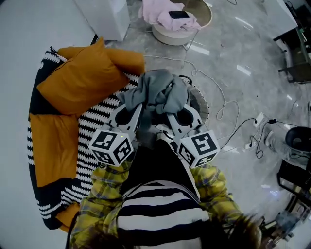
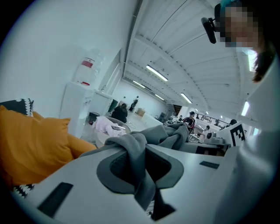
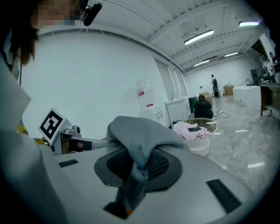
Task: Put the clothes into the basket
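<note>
A bunched grey garment (image 1: 158, 91) hangs in the air between my two grippers, in front of my chest. My left gripper (image 1: 139, 108) is shut on its left side; in the left gripper view the cloth (image 2: 131, 151) is pinched between the jaws of that gripper (image 2: 136, 169). My right gripper (image 1: 169, 112) is shut on the right side, where the cloth (image 3: 140, 133) folds down into the right gripper's (image 3: 135, 168) jaws. A round white basket (image 1: 170, 36) stands on the floor further off, holding pink clothes (image 1: 158, 12) and a dark flat thing. The same basket (image 3: 202, 142) shows ahead in the right gripper view.
Orange cushions (image 1: 80, 73) lie on a black-and-white striped seat (image 1: 95, 121) to my left. A dark round rim (image 1: 201, 104) shows partly under the garment. Cables and a power strip (image 1: 257, 120) lie on the grey floor at right. A white water dispenser (image 2: 78, 105) stands by the wall.
</note>
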